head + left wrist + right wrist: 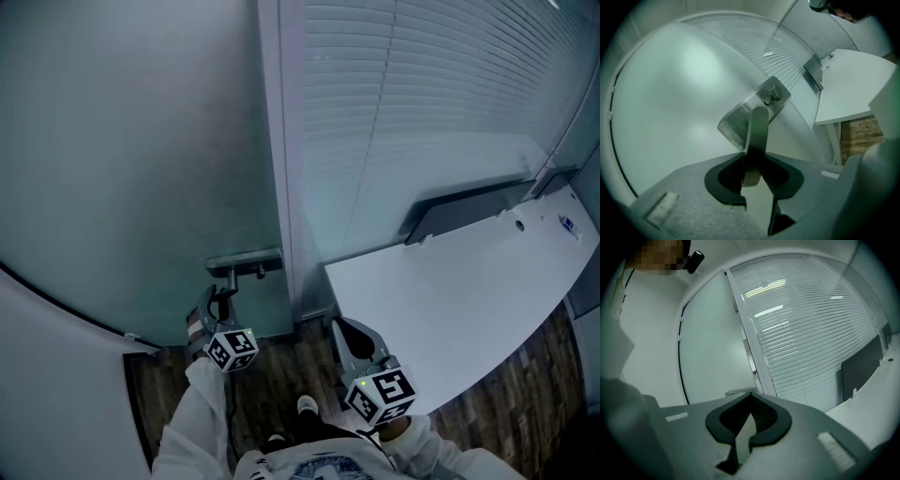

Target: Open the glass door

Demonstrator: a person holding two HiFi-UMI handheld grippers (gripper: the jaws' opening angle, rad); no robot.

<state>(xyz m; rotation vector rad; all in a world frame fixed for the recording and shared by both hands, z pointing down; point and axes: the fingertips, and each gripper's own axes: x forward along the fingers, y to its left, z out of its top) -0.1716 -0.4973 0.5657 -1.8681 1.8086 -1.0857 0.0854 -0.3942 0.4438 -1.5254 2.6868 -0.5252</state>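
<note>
One-handedly grasping the door handle (pixel 758 126) in the left gripper (pixel 755 161) fingers. Holding right gripper (pixel 749 401) fingers clenched, empty, beside the white counter (pixel 450 309).

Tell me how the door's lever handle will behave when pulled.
The lever handle looks like solid brushed metal, so likely stiff. Its smooth finish may slip in the left gripper, which pinches only its end. Fixed to a plate on the glass door, it will probably pivot, not come free.
</note>
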